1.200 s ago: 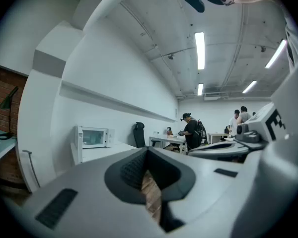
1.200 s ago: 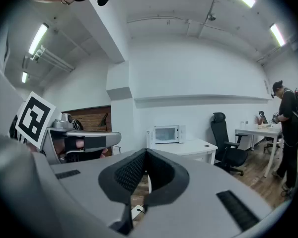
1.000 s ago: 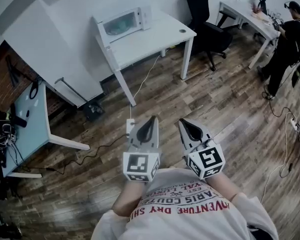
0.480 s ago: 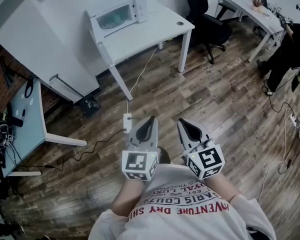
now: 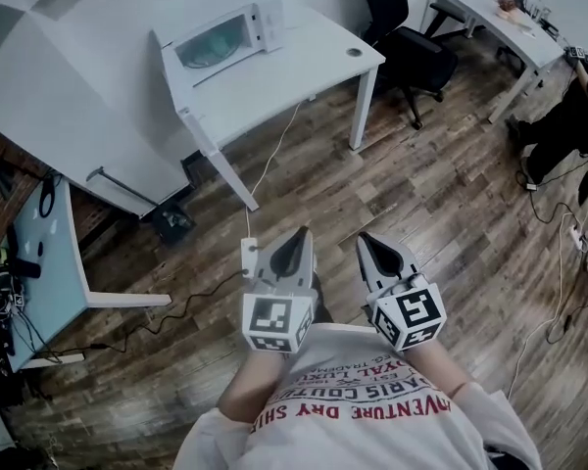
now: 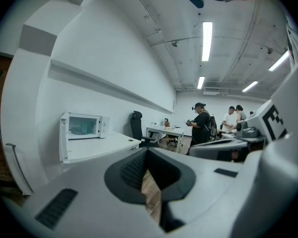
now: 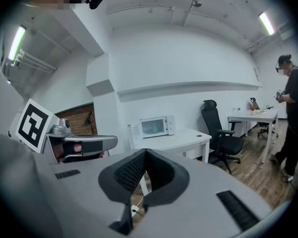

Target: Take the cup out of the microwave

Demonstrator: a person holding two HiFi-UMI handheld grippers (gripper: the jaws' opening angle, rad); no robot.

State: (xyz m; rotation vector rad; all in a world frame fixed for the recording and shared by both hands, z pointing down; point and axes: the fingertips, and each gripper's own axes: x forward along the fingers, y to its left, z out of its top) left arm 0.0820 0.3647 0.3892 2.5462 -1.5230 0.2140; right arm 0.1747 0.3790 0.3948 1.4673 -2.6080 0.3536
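The white microwave [image 5: 220,37] stands with its door closed at the back left of a white table [image 5: 294,76], far ahead of me. Its window looks greenish; no cup can be made out behind it. The microwave [image 6: 83,126] also shows small in the left gripper view, and the microwave [image 7: 156,127] in the right gripper view. My left gripper [image 5: 299,235] and right gripper [image 5: 366,240] are held side by side in front of my chest, over the wooden floor. The left gripper [image 6: 147,150] and right gripper [image 7: 145,151] are both shut with nothing in them.
A black office chair [image 5: 407,42] stands right of the table. A power strip [image 5: 248,255] with its cable lies on the floor just ahead of the left gripper. A glass-topped desk [image 5: 54,262] is at the left. A person in black [image 5: 568,116] stands by another desk [image 5: 490,23].
The table and microwave have come nearer and slid left in the head view. Both grippers stay shut in front of my chest, carried forward together.
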